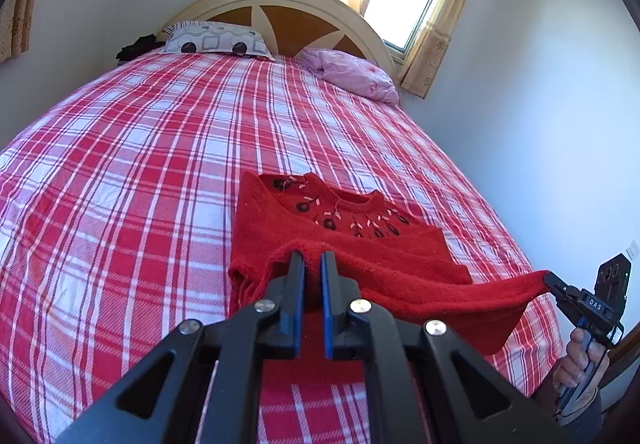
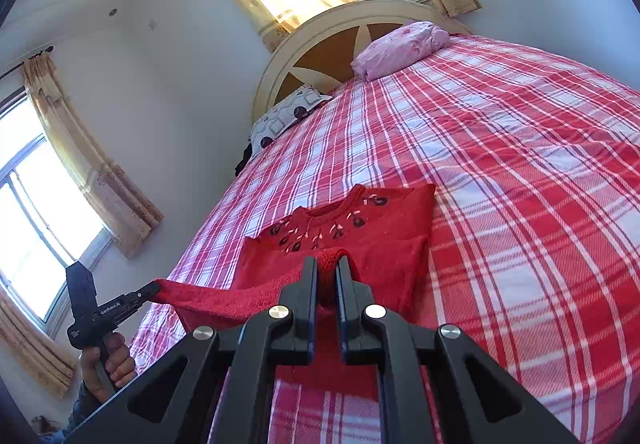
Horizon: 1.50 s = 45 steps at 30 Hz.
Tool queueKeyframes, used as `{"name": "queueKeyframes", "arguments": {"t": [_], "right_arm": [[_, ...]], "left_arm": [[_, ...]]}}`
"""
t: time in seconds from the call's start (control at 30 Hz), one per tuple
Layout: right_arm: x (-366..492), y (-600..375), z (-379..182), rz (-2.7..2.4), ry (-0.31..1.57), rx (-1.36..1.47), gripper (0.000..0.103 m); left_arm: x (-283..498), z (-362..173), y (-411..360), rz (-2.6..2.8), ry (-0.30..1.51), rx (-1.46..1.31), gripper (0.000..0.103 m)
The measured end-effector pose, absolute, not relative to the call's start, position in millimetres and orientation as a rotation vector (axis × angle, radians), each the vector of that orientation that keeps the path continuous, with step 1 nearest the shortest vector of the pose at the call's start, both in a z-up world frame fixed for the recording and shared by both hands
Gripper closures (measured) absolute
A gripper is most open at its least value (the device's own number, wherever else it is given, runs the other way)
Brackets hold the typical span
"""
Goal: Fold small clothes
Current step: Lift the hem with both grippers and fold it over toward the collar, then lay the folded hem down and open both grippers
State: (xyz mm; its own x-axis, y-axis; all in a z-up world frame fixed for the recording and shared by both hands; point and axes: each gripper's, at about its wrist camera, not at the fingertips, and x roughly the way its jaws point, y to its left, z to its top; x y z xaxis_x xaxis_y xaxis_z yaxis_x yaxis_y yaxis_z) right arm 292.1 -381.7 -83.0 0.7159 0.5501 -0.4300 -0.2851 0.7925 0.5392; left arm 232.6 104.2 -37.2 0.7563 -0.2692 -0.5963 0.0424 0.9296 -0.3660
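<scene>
Here your left gripper (image 1: 311, 258) and right gripper (image 2: 327, 264) each pinched a corner of the red sweater's (image 1: 340, 228) hem. You held that edge lifted and taut above the plaid bedspread (image 1: 140, 163), while the collar end lay flat on it.

- The left tool (image 1: 308, 258) had black angular arms, four round silver screws and blue-lined fingers (image 1: 326, 284).
- The right tool (image 2: 328, 264) looked the same; seen side-on, its black body carried small white lettering.
- A grey sleeve (image 1: 582, 410) covered the wrist.
</scene>
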Motion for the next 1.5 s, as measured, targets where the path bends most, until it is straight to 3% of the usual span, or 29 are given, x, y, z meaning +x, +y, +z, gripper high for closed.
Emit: {"name": "queueKeyframes", "arguments": {"t": [0.47, 1.07, 1.5], "right_arm": [[391.4, -374.0, -73.4, 0.432, 0.631, 0.432, 0.095], [518.0, -362.7, -143.0, 0.339, 0.795, 0.430, 0.096], [580.3, -349.9, -178.9, 0.291, 0.908, 0.389, 0.094]], "left_arm": [[327.9, -36.8, 100.1, -0.130, 0.715, -0.332, 0.095], [435.0, -104.8, 95.8, -0.059, 0.868, -0.320, 0.095], [464.6, -122.5, 102.9, 0.007, 0.854, -0.300, 0.094]]}}
